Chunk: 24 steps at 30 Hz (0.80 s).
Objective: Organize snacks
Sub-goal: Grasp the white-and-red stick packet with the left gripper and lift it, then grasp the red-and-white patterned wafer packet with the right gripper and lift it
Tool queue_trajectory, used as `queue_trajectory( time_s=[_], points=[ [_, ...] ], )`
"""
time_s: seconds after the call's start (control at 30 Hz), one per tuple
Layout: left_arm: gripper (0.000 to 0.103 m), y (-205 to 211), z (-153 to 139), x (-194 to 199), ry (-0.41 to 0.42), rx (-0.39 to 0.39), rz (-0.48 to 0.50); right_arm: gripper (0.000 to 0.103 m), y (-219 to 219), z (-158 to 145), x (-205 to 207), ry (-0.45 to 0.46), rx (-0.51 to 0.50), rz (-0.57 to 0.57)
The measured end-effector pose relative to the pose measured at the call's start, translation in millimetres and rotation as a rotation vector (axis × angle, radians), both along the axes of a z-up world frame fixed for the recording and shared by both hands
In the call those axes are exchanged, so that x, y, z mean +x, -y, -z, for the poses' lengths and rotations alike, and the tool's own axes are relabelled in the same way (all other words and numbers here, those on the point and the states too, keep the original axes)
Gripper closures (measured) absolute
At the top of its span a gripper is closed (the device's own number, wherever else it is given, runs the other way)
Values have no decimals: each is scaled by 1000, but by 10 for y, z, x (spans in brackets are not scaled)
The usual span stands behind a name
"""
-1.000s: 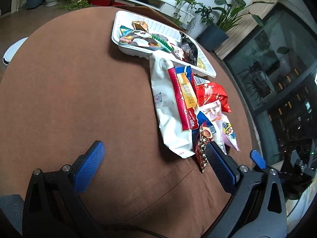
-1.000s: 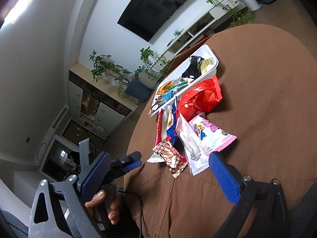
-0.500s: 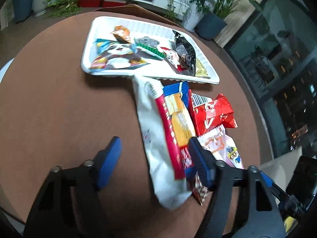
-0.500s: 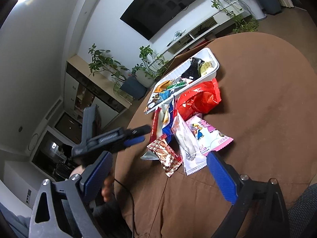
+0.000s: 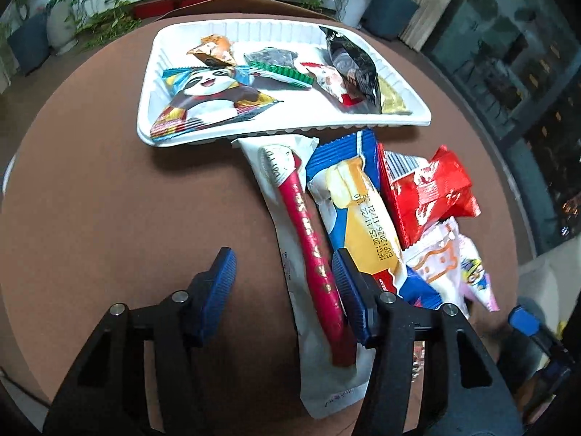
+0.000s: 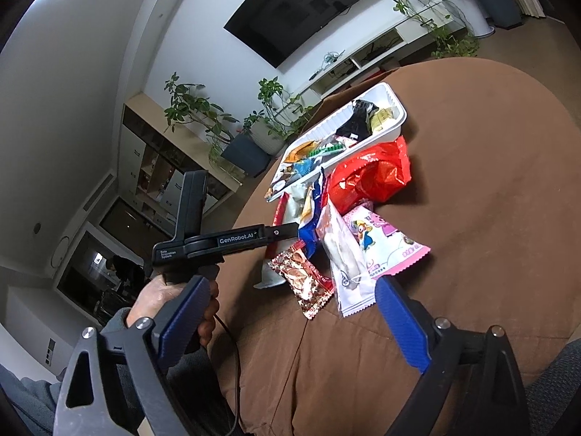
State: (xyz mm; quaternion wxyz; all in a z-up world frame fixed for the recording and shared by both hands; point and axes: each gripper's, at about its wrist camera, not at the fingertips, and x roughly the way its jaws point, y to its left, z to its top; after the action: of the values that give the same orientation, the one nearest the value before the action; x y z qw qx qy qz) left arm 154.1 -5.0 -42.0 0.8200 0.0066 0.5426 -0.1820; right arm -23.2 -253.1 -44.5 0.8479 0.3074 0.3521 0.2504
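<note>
While its jaws close, the left hand-held gripper (image 5: 283,283) straddles a long, glossy white packet (image 5: 290,239) with a red stripe — pads not yet pressing; the right hand-held gripper (image 6: 290,319) gapes wide, empty.

Wall-mounted television (image 6: 297,11), potted plants (image 6: 192,112)
</note>
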Motion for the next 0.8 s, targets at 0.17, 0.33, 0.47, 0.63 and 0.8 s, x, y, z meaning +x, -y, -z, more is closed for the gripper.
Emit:
queue_trajectory(
  time_s=[0.17,0.33,0.47,0.63,0.8],
  points=[
    [51,109,12,114,9,42,21,10,-58,-41,-38,9,-36,-9],
    [58,156,20,148,21,74,40,11,-86,-26,-38,-5,-58,-8],
    [67,182,27,151,34,104,65,15,-158,-67,4,-12,-107,-14],
    [78,129,23,82,44,135,97,24,-289,-203,120,-10,-177,-32],
    [78,-31,24,-201,62,157,129,32,-504,-319,285,-12,-298,-79]
  ],
)
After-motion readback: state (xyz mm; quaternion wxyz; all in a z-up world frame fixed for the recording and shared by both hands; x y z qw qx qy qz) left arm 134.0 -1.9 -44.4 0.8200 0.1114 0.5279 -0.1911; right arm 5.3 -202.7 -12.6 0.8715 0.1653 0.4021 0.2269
